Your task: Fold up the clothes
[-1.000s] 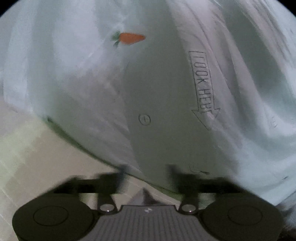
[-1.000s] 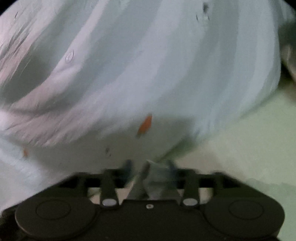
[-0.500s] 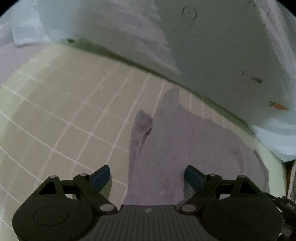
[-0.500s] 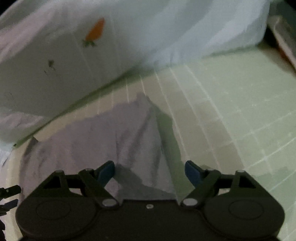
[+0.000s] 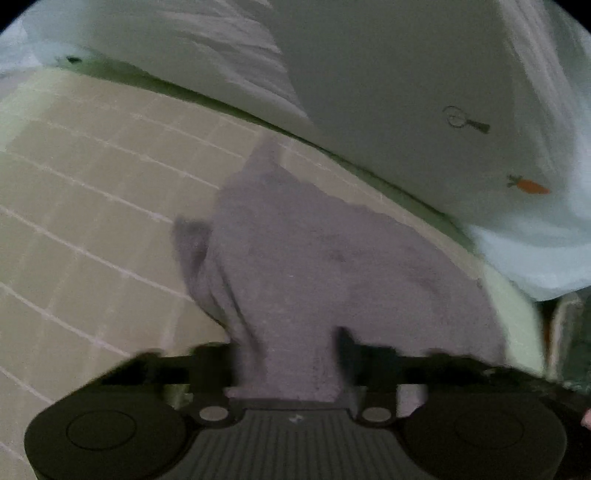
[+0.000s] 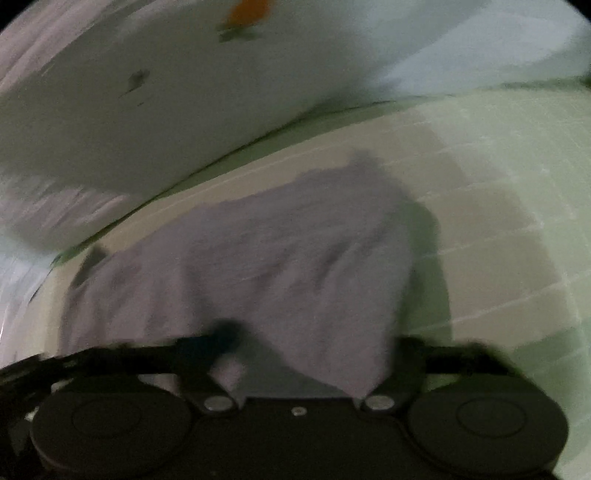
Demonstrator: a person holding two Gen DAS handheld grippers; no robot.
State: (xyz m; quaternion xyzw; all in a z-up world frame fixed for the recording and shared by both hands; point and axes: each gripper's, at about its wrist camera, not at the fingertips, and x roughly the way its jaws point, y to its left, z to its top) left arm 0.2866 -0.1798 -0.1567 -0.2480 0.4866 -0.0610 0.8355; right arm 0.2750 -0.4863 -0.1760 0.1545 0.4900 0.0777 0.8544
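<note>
**Two grippers at the near edge of a grey cloth on a gridded mat**

Left wrist view: the left gripper sits low over a grey cloth that lies flat on a pale green mat ruled with white grid lines. The cloth's near edge runs in between the two fingers, which are motion-blurred; the jaws stand some way apart with cloth between them, and whether they pinch it cannot be told. A small fold rises along the cloth's left edge. Beyond the cloth, and apart from it, a white garment covers the far side of the mat; it bears a small carrot print and a magnifier print.

Right wrist view: the right gripper meets the same cloth at its near edge, toward the cloth's right corner. Its fingers are also blurred; the jaws are wide, with cloth spanning the gap, and contact cannot be judged. The cloth shows shallow wrinkles. The mat lies bare to the right. The white garment fills the upper left, a carrot print at the frame's top.
</note>
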